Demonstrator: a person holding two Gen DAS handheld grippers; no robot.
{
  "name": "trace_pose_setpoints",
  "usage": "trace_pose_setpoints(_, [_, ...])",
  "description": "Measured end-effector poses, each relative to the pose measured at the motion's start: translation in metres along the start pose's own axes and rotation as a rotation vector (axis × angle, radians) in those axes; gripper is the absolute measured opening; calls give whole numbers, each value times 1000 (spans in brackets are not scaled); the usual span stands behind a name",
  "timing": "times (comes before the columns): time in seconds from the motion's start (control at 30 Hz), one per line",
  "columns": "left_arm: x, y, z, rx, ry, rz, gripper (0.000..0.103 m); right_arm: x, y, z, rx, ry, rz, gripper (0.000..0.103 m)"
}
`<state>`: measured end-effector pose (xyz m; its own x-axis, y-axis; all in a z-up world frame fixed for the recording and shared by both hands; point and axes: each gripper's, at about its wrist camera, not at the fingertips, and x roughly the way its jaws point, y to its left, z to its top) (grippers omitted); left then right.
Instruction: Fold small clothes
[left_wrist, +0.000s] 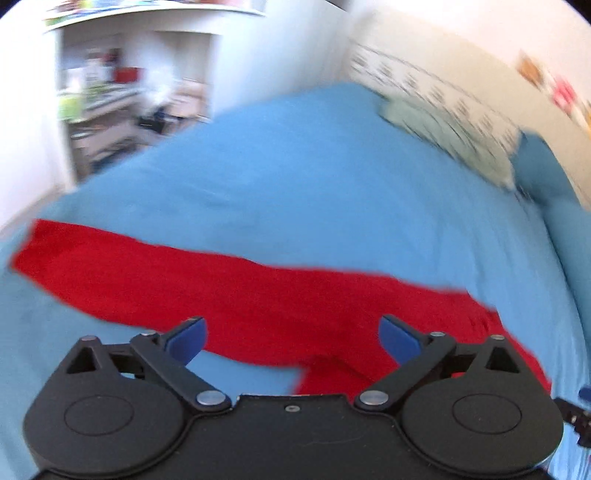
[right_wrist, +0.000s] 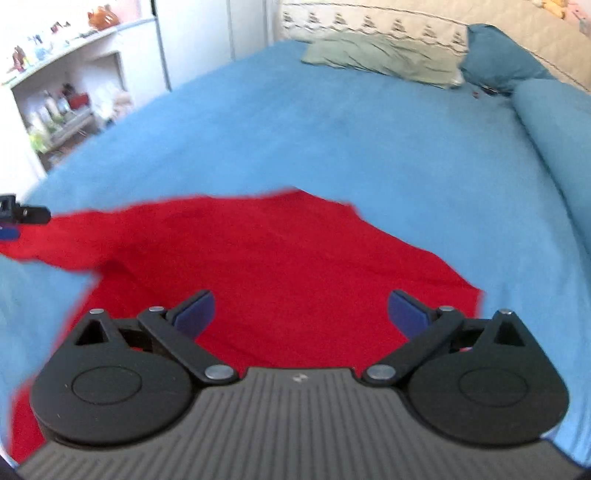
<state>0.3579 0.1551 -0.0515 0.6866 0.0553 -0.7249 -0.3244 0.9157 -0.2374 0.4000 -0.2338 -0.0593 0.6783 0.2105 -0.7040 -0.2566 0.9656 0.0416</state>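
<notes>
A red garment (left_wrist: 240, 291) lies spread on a blue bedsheet (left_wrist: 314, 177). One long sleeve stretches to the left in the left wrist view. My left gripper (left_wrist: 291, 338) is open and empty above the garment's lower edge. In the right wrist view the garment's body (right_wrist: 280, 258) fills the middle. My right gripper (right_wrist: 301, 312) is open and empty, hovering over the body. The tip of the left gripper (right_wrist: 22, 216) shows at the left edge of the right wrist view, over the sleeve. Both views are blurred.
A pale green folded cloth (right_wrist: 380, 59) and blue pillows (right_wrist: 498, 59) lie at the far end of the bed by a patterned headboard (right_wrist: 406, 22). White shelves (right_wrist: 66, 92) with clutter stand beyond the bed's left side.
</notes>
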Motion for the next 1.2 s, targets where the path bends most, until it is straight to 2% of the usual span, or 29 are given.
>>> trace_pose_setpoints(0.13, [-3,65,13,-123,-9,76,101,13,62,19,44,13,28,103])
trace_pose_setpoints(0.23, [10,113,14,-199,-6,113,100,27,109,19,74,24,33,103])
trace_pose_setpoints(0.33, [30,160,14,-266,2,141,95,48,146,19,98,36,46,103])
trace_pose_setpoints(0.4, [44,188,14,-319,14,140,80,61,164,20,100,48,52,103])
trace_pose_setpoints(0.47, [59,213,15,-379,26,142,74,66,181,17,107,59,44,103])
trace_pose_setpoints(0.5, [64,224,15,-403,29,144,67,69,188,17,109,64,41,103])
trace_pose_setpoints(0.63, [86,252,19,-448,42,167,53,75,208,16,115,80,11,103])
trace_pose_setpoints(0.77, [92,260,24,-437,7,174,43,77,213,11,124,76,-2,103])
trace_pose_setpoints(0.83, [95,256,27,-391,0,208,32,80,212,10,127,76,-11,103])
trace_pose_setpoints(0.87, [96,254,27,-378,-3,223,21,81,212,9,130,75,-15,103])
trace_pose_setpoints(0.9, [97,254,27,-373,-7,229,13,82,211,9,137,70,-22,103])
trace_pose_setpoints(0.97, [97,254,27,-376,-11,226,7,82,205,8,151,60,-25,103])
trace_pose_setpoints(1.1, [94,240,36,-330,-30,241,5,74,186,8,188,32,-30,103])
trace_pose_setpoints(1.2, [78,208,50,-249,-70,223,5,62,166,8,218,1,-35,103])
